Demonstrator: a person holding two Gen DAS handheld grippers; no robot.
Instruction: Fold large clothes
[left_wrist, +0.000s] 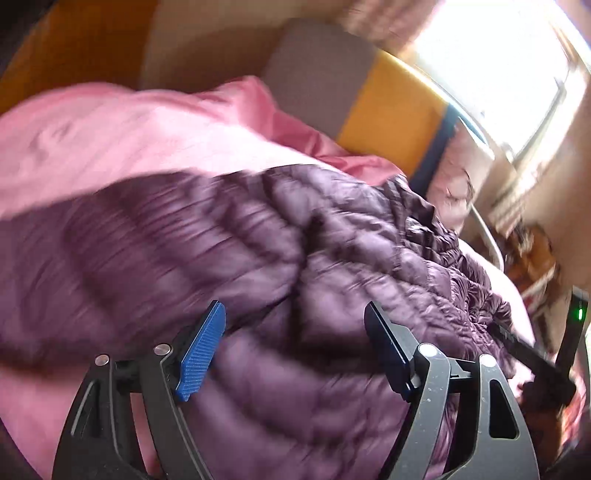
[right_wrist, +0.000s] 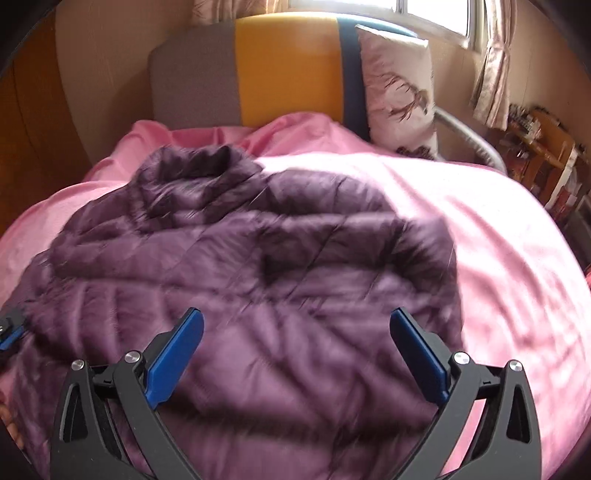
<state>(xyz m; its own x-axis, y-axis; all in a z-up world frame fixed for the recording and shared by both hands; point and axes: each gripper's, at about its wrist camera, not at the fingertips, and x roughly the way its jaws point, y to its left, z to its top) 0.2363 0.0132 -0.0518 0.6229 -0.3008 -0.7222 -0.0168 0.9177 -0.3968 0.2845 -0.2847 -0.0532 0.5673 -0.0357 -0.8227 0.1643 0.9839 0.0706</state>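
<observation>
A dark purple quilted puffer jacket (left_wrist: 295, 240) (right_wrist: 240, 258) lies rumpled on a bed with a pink sheet (left_wrist: 110, 129) (right_wrist: 498, 258). Its collar end (right_wrist: 207, 162) points toward the headboard. My left gripper (left_wrist: 293, 310) hovers just over the jacket, its blue pads (left_wrist: 201, 354) spread wide with nothing pinched between them. My right gripper (right_wrist: 295, 314) is also open above the jacket's lower part, its fingers (right_wrist: 173, 354) far apart and clear of the fabric. A black piece of the right gripper (left_wrist: 535, 354) shows at the right edge of the left wrist view.
A grey, yellow and blue headboard (right_wrist: 288, 66) stands behind the bed, with a patterned pillow (right_wrist: 399, 92) leaning on it. A window with curtains (right_wrist: 491, 66) and a cluttered wooden shelf (right_wrist: 543, 147) are on the right. Pink sheet lies bare to the jacket's right.
</observation>
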